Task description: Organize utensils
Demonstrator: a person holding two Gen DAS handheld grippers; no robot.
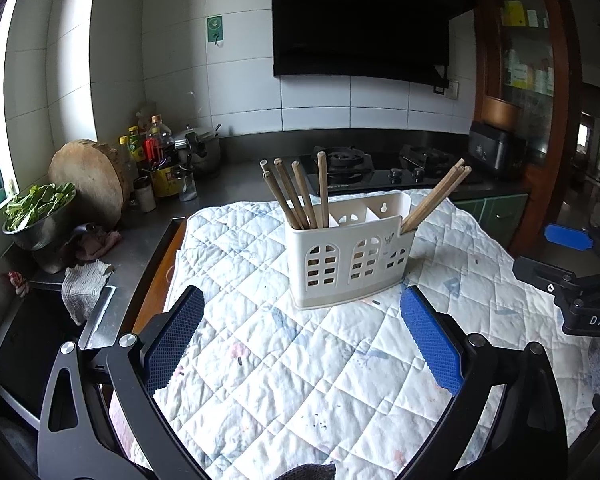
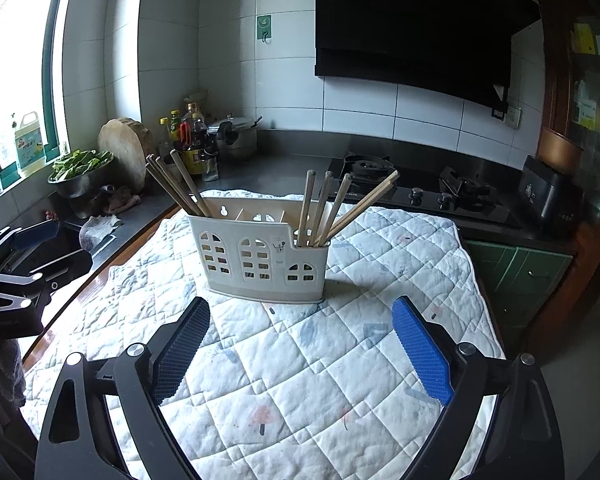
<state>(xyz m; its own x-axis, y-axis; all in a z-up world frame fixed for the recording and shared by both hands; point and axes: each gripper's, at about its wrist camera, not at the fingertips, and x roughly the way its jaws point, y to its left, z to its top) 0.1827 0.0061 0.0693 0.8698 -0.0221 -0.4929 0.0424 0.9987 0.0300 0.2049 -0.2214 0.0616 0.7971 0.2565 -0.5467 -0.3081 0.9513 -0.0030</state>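
A cream plastic utensil holder (image 1: 349,258) with arched window cut-outs stands upright on a quilted white cloth (image 1: 300,360). Several wooden chopsticks (image 1: 296,196) lean in its left compartment and a few more chopsticks (image 1: 435,198) lean in its right compartment. My left gripper (image 1: 301,300) is open and empty, just in front of the holder. In the right wrist view the holder (image 2: 262,254) shows chopsticks (image 2: 180,188) at the left end and chopsticks (image 2: 335,210) at the right end. My right gripper (image 2: 301,310) is open and empty, in front of it.
A steel counter holds a round wooden board (image 1: 88,182), a bowl of greens (image 1: 38,210), bottles (image 1: 156,160) and a pot. A gas hob (image 1: 379,170) lies behind the cloth. The right gripper body (image 1: 575,280) shows at the right edge, the left gripper body (image 2: 16,272) at the left edge.
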